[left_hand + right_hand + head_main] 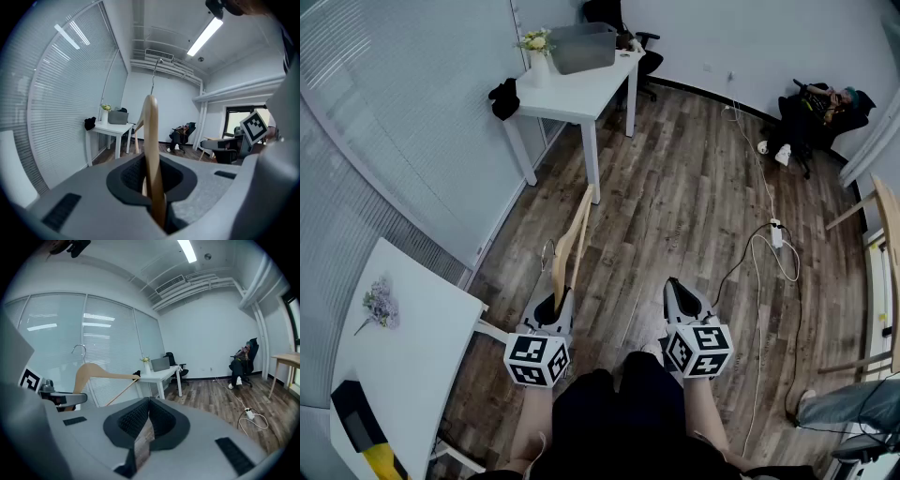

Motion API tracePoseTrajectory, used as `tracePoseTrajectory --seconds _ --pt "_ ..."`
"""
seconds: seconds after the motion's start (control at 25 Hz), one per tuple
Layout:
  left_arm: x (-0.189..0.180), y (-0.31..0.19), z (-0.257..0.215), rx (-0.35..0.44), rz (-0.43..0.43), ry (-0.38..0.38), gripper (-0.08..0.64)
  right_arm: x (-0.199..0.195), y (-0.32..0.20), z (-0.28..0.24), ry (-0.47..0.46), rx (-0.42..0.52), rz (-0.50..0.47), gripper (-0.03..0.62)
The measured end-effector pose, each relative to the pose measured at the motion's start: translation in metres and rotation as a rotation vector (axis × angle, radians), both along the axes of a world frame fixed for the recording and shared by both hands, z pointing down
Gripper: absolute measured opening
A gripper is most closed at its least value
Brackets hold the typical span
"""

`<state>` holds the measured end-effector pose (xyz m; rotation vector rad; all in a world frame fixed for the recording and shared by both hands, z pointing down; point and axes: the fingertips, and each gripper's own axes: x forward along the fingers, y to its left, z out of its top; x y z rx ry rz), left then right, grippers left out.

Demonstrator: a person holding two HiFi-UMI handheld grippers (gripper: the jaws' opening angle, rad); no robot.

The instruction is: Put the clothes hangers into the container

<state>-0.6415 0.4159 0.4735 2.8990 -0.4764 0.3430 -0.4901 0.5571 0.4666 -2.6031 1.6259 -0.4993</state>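
A wooden clothes hanger (572,239) with a metal hook stands nearly upright in my left gripper (555,302), which is shut on its lower end. In the left gripper view the hanger (151,136) rises edge-on between the pads of that gripper (151,164). My right gripper (675,284) is beside it, shut and empty, its tips (149,401) meeting. The right gripper view shows the hanger (93,373) and left gripper (61,398) at the left. The grey container (581,47) sits on a white table (572,94) far ahead, across the wooden floor.
A vase of flowers (539,52) stands next to the container, and a black item (503,98) hangs at the table's corner. A person sits in a chair (811,108) at back right. Cables and a power strip (776,234) lie on the floor. Another white table (403,347) is at near left.
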Motion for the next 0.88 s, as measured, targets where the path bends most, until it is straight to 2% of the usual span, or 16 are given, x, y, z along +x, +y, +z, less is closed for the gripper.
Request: tracePoseTrajectory --seconds 0.28,0.88 --pt "-0.035 0.013 0.002 -0.013 0.025 0.008 0.041 -0.044 0.010 -0.005 0.018 0.008 0.008 0.029" --pt "-0.061 0.011 0.006 -0.009 0.082 -0.003 0.041 -0.072 0.013 -0.011 0.039 0.043 0.082 0.031"
